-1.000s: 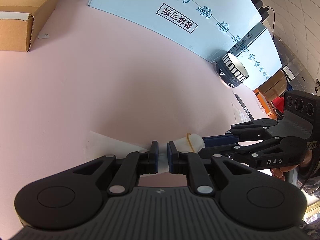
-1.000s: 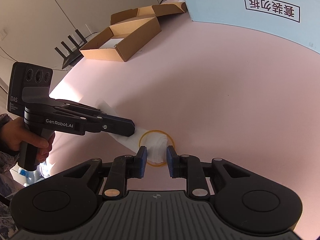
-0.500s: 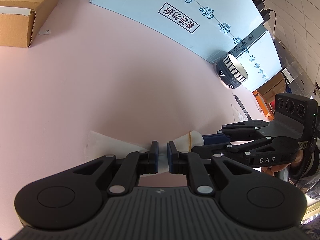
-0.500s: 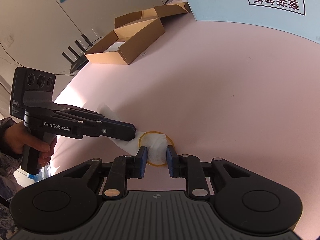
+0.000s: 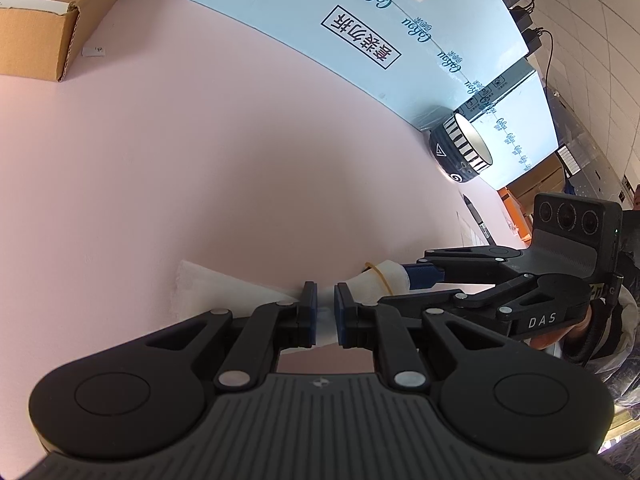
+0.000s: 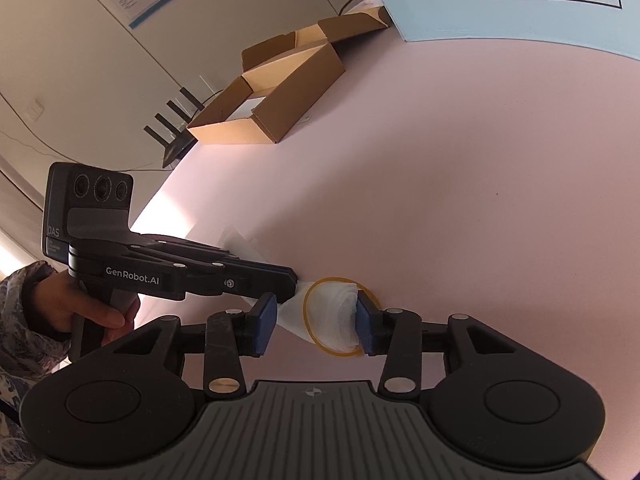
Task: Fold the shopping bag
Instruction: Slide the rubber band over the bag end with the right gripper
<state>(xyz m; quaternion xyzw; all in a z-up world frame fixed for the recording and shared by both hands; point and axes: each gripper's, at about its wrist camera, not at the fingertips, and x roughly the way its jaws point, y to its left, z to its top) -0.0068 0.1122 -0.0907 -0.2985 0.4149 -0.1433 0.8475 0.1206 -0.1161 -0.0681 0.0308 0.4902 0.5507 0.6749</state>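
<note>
A white plastic shopping bag (image 5: 224, 292) lies on the pink table (image 5: 200, 160), gathered into a narrow strip. My left gripper (image 5: 326, 312) is shut on the strip's middle. The strip's far end is a rolled wad (image 6: 336, 316) ringed by a yellow rubber band (image 6: 306, 312). My right gripper (image 6: 316, 324) straddles that wad. Its jaws are opening: the right pad still touches the roll, and the left pad stands off it. In the left wrist view the right gripper (image 5: 404, 286) reaches in from the right. In the right wrist view the left gripper (image 6: 294, 280) comes in from the left, held by a hand (image 6: 80, 312).
An open cardboard box (image 6: 280, 96) sits at the table's far left, with a black router (image 6: 172, 140) behind it. A pale blue printed box (image 5: 360, 20) runs along the back. A black-and-white striped bowl (image 5: 460, 148) and a pen (image 5: 476, 220) lie to the right.
My right gripper's jaws have spread apart around the banded wad, and its view has rolled slightly. The left gripper keeps its hold on the bag and has not moved.
</note>
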